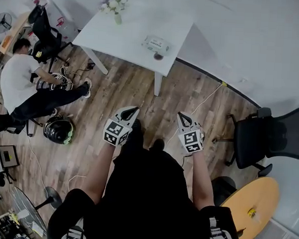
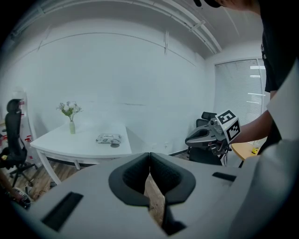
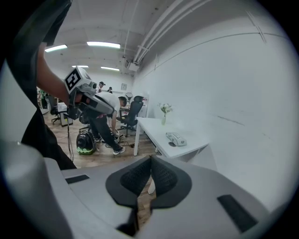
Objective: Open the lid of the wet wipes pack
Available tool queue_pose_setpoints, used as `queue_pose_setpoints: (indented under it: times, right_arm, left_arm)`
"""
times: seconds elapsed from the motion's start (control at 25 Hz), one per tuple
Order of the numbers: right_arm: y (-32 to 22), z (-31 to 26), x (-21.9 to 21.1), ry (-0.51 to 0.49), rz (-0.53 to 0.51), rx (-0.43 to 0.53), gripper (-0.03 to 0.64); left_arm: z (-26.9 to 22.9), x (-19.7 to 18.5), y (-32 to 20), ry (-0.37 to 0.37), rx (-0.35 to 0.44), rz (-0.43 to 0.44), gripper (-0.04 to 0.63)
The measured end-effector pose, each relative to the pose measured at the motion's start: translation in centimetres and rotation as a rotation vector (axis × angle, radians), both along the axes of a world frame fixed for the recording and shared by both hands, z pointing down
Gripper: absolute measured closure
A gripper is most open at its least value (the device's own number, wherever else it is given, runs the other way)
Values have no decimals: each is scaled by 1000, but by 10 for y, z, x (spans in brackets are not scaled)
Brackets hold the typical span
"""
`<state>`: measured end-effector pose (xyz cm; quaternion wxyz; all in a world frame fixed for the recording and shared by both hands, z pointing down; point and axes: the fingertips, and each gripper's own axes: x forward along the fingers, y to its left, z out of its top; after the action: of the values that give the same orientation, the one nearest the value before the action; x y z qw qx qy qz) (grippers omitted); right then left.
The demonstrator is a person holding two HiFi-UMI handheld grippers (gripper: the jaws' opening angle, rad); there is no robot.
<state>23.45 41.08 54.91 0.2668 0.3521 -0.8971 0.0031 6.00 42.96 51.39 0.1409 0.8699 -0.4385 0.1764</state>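
Plenty around the white table (image 1: 129, 29), going by the head view. Off the table's left end: a person (image 1: 20, 78) crouched low, a black office chair (image 1: 44, 29) and a helmet (image 1: 59, 129) sitting on the wood floor (image 1: 141, 90). Off its right end: a second chair (image 1: 269, 136) and a cable (image 1: 206, 102) trailing across the boards.

On the table: flower vase (image 1: 115, 11) at the far corner, wet wipes pack (image 1: 155, 43) lying flat near the front edge, small dark round thing (image 1: 158, 56) just beside it.

Left claw (image 1: 134, 110) and right claw (image 1: 182, 116) both pinched tight, tips touching, gripping nothing. Both held up well short of the table, so well apart from the pack, with bare floor between.
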Motion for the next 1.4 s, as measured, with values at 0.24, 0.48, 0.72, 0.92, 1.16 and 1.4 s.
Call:
queue_pose_setpoints:
  times: [0.24, 0.48, 0.72, 0.92, 1.16, 1.4]
  right_arm:
    - [-17, 2, -6, 22, 35, -4, 600]
    - [-46, 2, -27, 29, 80, -13, 600]
    - [-73, 7, -55, 40, 141, -39, 600]
    - [-101, 13, -74, 60, 191, -61, 600]
    - [-129, 14, -103, 72, 212, -61, 600]
    - [-150, 16, -129, 76, 228, -59, 600]
  left_arm:
    - [0, -10, -24, -7, 10, 35, 574]
    - [-1, -31, -62, -6, 14, 74, 574]
    - [0, -62, -105, -13, 7, 129, 574]
    - [4, -81, -145, -10, 11, 174, 574]
    - [11, -106, -179, 5, 6, 210, 574]
    - [14, -129, -204, 13, -1, 232, 574]
